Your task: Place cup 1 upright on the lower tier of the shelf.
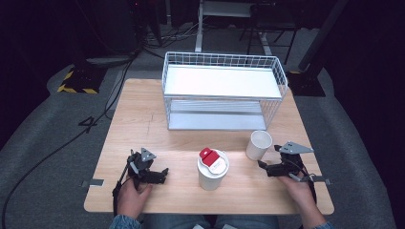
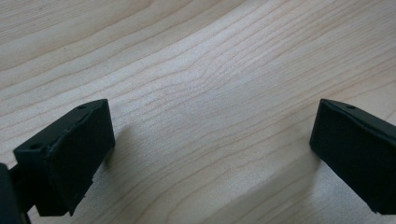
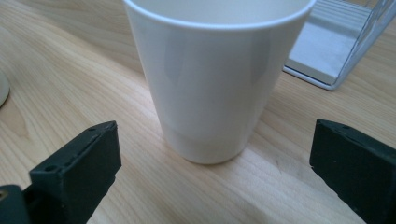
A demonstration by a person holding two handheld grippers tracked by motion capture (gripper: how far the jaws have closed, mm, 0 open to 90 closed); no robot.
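The right gripper (image 3: 212, 172) is held with jaws spread apart, nothing clamped; the white cup (image 3: 212, 79) is positioned upright just ahead, between the jaw lines

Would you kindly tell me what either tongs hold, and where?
Nothing is held: the right tongs stand open before the white cup; the left tongs are open over bare table.

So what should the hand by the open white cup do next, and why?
Probably ease the right gripper forward so its jaws pass either side of the open cup. The jaws stand wide apart, the cup sits upright just ahead between them, and nothing touches it yet.
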